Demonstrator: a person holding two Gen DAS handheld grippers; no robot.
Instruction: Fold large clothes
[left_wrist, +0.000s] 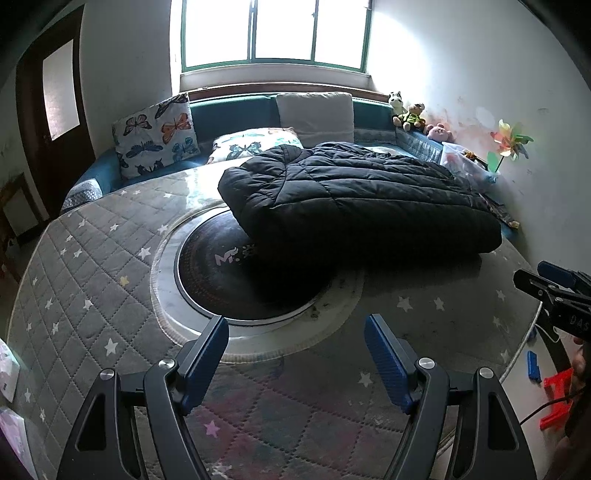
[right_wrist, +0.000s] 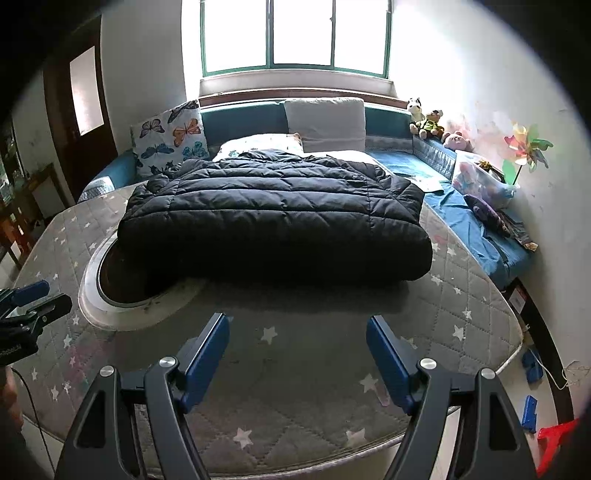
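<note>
Right wrist view showed my right gripper and left gripper wide, empty; I judged pinching the jacket's near edge evenly best

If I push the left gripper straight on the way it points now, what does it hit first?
Probably the round dark disc set into the star-quilted pad, just ahead of the open left gripper. The black puffer jacket lies farther on, overhanging the disc; depth is hard to judge.

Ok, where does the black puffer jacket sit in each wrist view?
Left wrist: black puffer jacket lies right of centre, overlapping the round dark disc.
Right wrist: it lies centre, covering most of the disc.
Shared landmark: butterfly cushion, upper left behind the jacket in both.
</note>
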